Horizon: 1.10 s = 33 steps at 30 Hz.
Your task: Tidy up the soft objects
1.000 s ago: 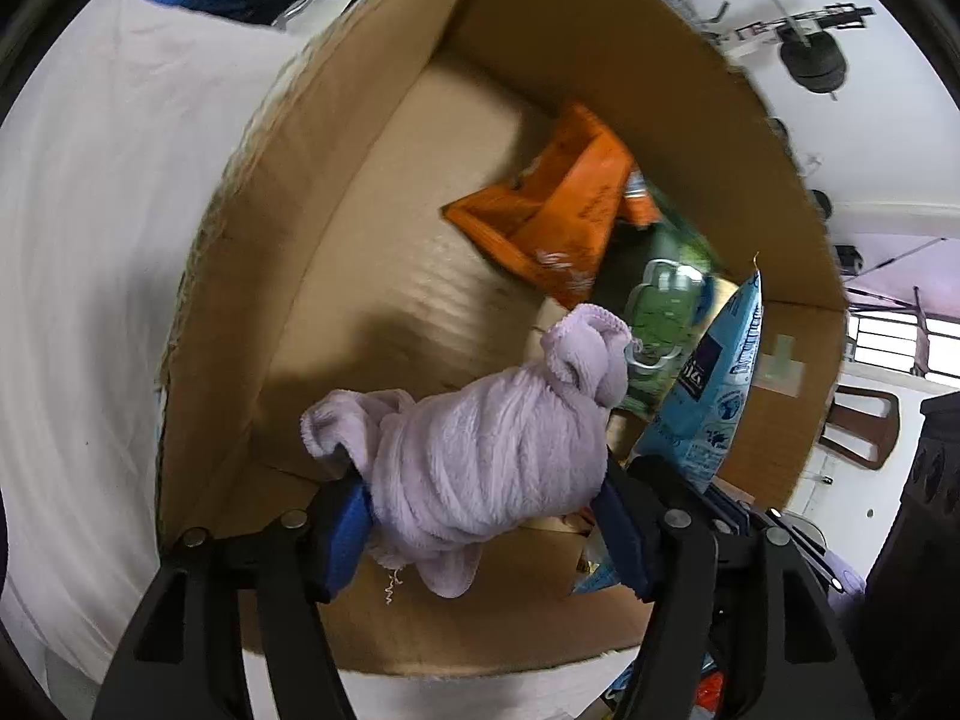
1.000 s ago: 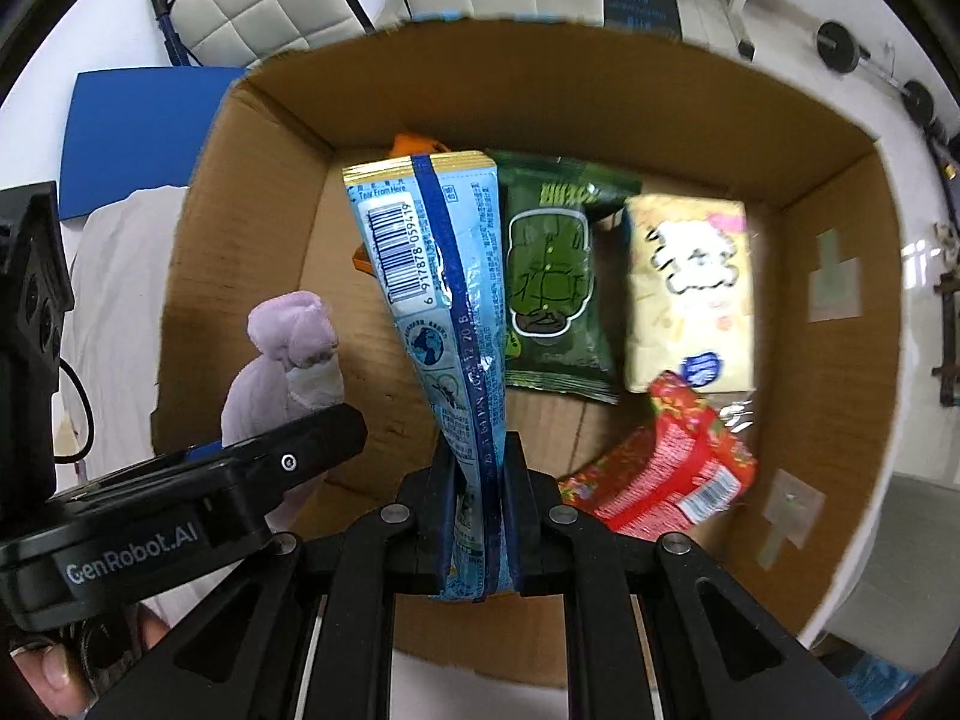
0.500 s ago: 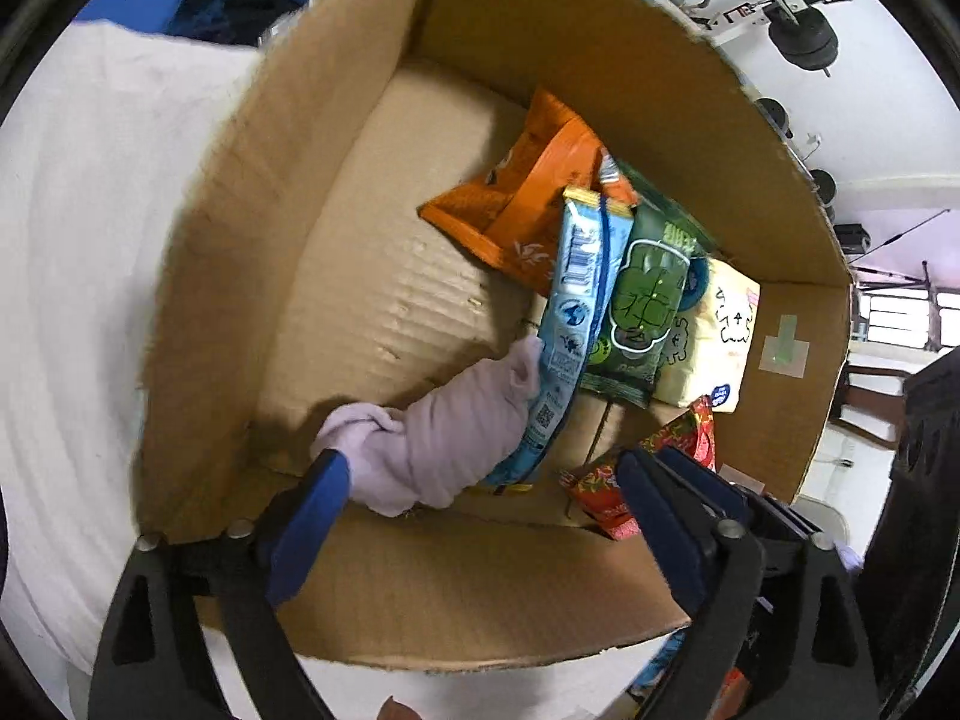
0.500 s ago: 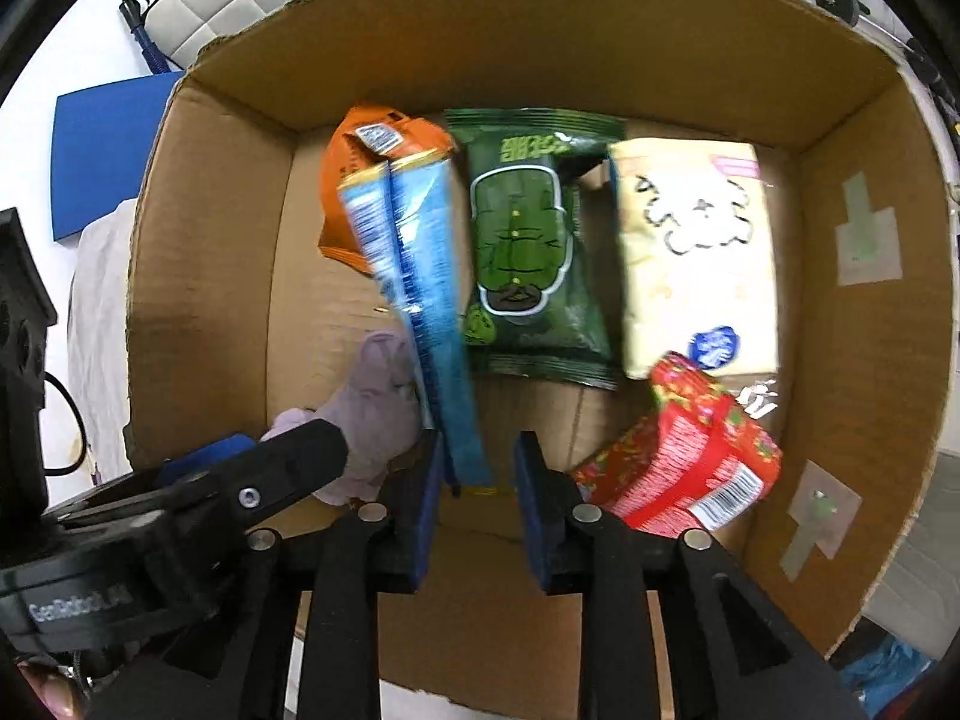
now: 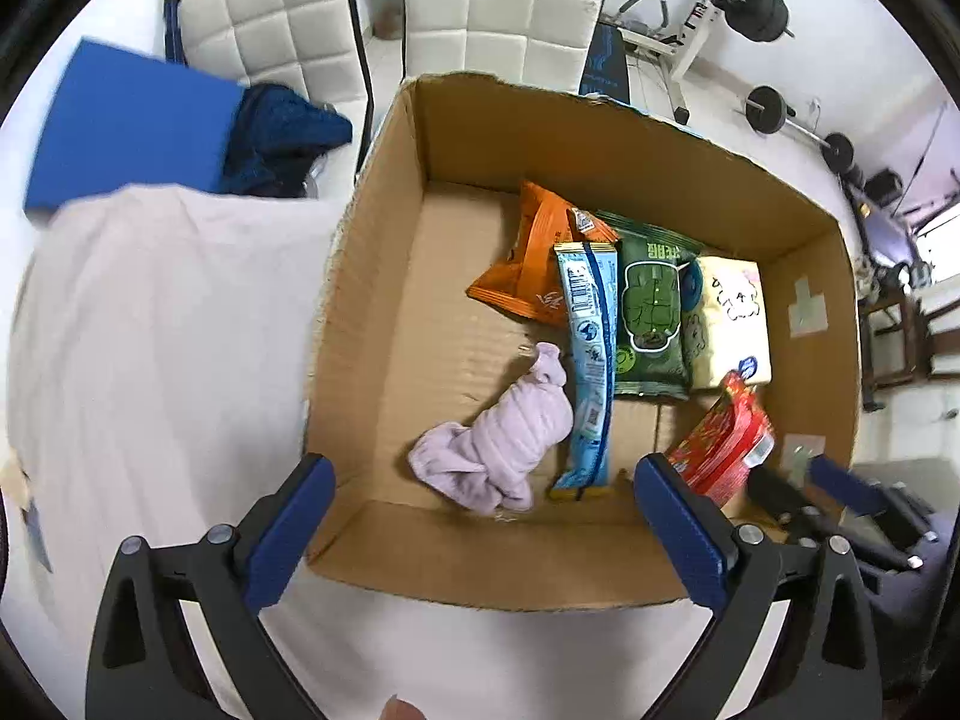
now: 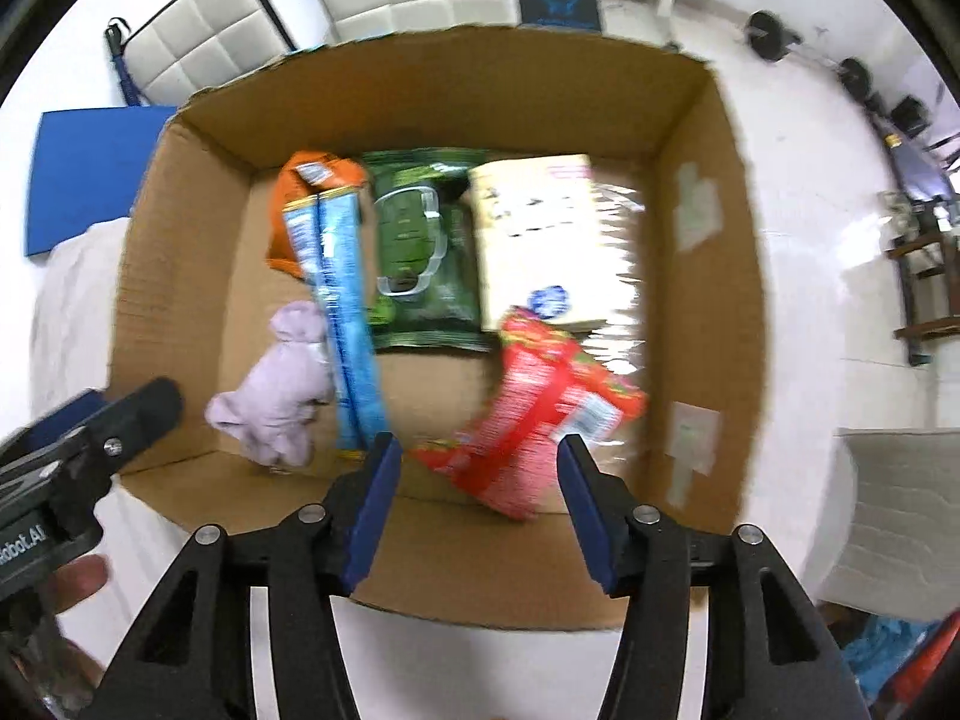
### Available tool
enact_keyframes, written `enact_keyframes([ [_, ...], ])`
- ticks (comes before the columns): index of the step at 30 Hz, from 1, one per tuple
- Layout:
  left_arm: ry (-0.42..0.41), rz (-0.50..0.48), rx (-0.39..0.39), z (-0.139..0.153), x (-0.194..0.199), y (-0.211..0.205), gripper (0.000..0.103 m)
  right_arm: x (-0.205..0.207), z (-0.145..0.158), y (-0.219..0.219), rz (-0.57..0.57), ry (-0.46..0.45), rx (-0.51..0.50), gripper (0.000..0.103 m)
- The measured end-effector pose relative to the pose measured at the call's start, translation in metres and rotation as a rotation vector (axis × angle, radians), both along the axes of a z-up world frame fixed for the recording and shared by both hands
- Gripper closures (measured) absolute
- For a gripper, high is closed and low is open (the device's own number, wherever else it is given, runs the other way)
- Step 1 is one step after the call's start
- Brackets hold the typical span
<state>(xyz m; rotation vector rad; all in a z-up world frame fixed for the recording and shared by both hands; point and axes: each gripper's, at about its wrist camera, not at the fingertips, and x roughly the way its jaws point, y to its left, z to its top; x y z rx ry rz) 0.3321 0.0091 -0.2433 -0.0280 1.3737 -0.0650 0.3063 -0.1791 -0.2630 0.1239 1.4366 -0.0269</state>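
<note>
An open cardboard box (image 5: 372, 276) holds a rolled lilac cloth (image 5: 504, 438) on its floor. Right beside the cloth lies a long blue packet (image 5: 588, 360). My left gripper (image 5: 480, 465) hangs above the box's near wall, its jaws opening wide, with nothing between the pads. My right gripper (image 6: 480, 444) hovers over the near wall too, above a red packet (image 6: 540, 408). Its jaws are opening and touch nothing. In the right wrist view the cloth (image 6: 276, 396) and the blue packet (image 6: 342, 312) lie left of that gripper.
Orange (image 5: 534, 264), green (image 5: 651, 312) and cream (image 5: 729, 318) packets fill the box's far right. The box stands on a white cloth-covered surface (image 5: 150, 330). Behind are a blue pad (image 5: 132, 120), a dark blue garment (image 5: 282, 132), white quilted chairs (image 5: 498, 6) and gym weights (image 5: 762, 0).
The left gripper let go of the lilac cloth and the right one let go of the blue packet. Both things now lie in the box. Both grippers opened and rose.
</note>
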Motion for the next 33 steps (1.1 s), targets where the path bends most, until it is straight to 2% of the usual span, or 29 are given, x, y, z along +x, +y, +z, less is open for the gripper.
enact_keyframes([
  [3, -0.042, 0.002, 0.028, 0.002, -0.005, -0.004, 0.001, -0.004, 0.004, -0.011, -0.022, -0.024, -0.032, 0.026],
  [6, -0.055, 0.011, 0.022, 0.004, -0.008, -0.003, 0.001, -0.012, 0.009, -0.013, -0.038, -0.048, -0.061, 0.021],
  [9, -0.071, 0.011, 0.034, 0.006, -0.01, -0.003, 0.001, -0.015, 0.011, -0.012, -0.04, -0.069, -0.085, 0.001],
  [17, -0.126, -0.002, 0.089, 0.022, -0.019, -0.006, 0.001, -0.023, 0.021, -0.014, -0.072, -0.101, -0.097, 0.0],
  [21, -0.158, -0.013, 0.084, 0.044, -0.032, -0.007, 0.001, -0.032, 0.034, -0.013, -0.082, -0.115, -0.082, 0.0],
  [26, -0.209, -0.034, 0.07, 0.082, -0.063, -0.006, 0.001, -0.058, 0.069, -0.013, -0.097, -0.171, -0.062, 0.0],
  [33, -0.29, -0.08, 0.037, 0.147, -0.122, -0.006, 0.001, -0.12, 0.141, -0.009, -0.109, -0.285, -0.049, 0.0],
])
